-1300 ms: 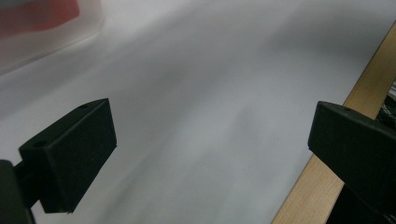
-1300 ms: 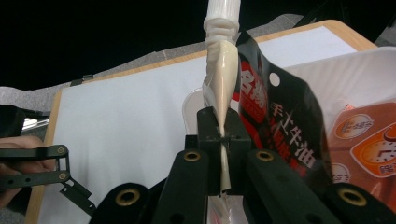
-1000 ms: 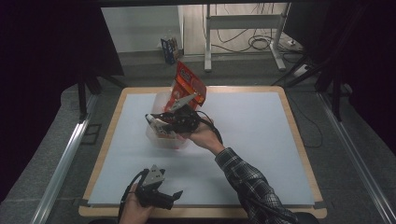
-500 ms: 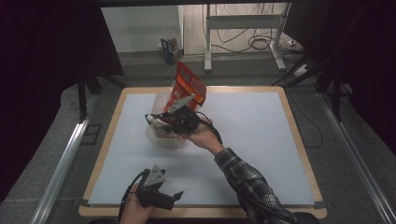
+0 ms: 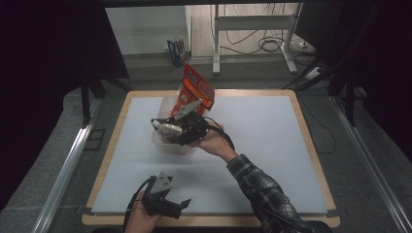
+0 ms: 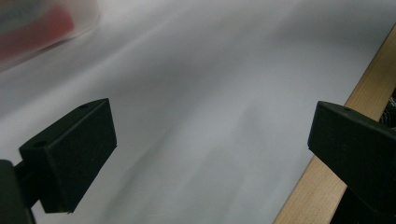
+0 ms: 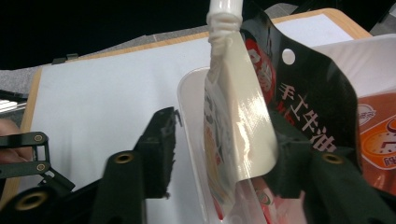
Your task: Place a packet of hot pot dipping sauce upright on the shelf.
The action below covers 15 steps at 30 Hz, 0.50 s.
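Note:
My right gripper (image 5: 163,128) hovers at a clear plastic container (image 5: 165,144) on the far left part of the table. Its jaws have just been opening and now stand apart. Between them (image 7: 224,149) hangs a white spouted pouch (image 7: 233,130), which the left jaw does not touch. A black-and-red snack bag (image 7: 303,102) sits behind the pouch and hides part of the right jaw. An orange snack bag (image 5: 197,90) stands upright in the container. My left gripper (image 5: 176,206) rests low near the table's front edge, open with nothing between its jaws (image 6: 210,149).
A white mat (image 5: 262,145) covers the table inside a wooden border (image 6: 317,186). Past the far edge are a metal stand's legs (image 5: 252,43), cables on the floor and a small box (image 5: 176,48). A rail (image 5: 68,165) runs along the left side.
Both hands stay where they were. The high view shows no clear shift of the bags or the container.

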Available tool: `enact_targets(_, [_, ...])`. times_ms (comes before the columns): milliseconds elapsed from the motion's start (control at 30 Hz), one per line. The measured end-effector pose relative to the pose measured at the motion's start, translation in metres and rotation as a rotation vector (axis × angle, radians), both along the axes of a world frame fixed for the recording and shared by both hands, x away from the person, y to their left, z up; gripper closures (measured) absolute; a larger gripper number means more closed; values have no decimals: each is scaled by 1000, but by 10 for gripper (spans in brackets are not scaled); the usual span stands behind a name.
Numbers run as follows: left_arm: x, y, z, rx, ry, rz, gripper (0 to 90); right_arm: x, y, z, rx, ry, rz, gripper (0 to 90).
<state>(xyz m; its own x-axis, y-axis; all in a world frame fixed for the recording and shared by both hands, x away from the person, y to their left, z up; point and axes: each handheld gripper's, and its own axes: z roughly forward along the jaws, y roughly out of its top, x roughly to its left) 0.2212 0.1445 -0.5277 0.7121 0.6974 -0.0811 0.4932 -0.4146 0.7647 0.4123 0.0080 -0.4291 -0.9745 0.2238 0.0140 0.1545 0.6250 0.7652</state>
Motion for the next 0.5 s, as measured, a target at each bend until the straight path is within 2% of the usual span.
enact_targets(267, [0, 0, 0, 3, -1, 0, 12, -6, -4, 8, -2, -15, 2, 371])
enact_targets(500, [0, 1, 0, 0, -6, 3, 11, -11, -10, 7, -17, -23, -7, 305])
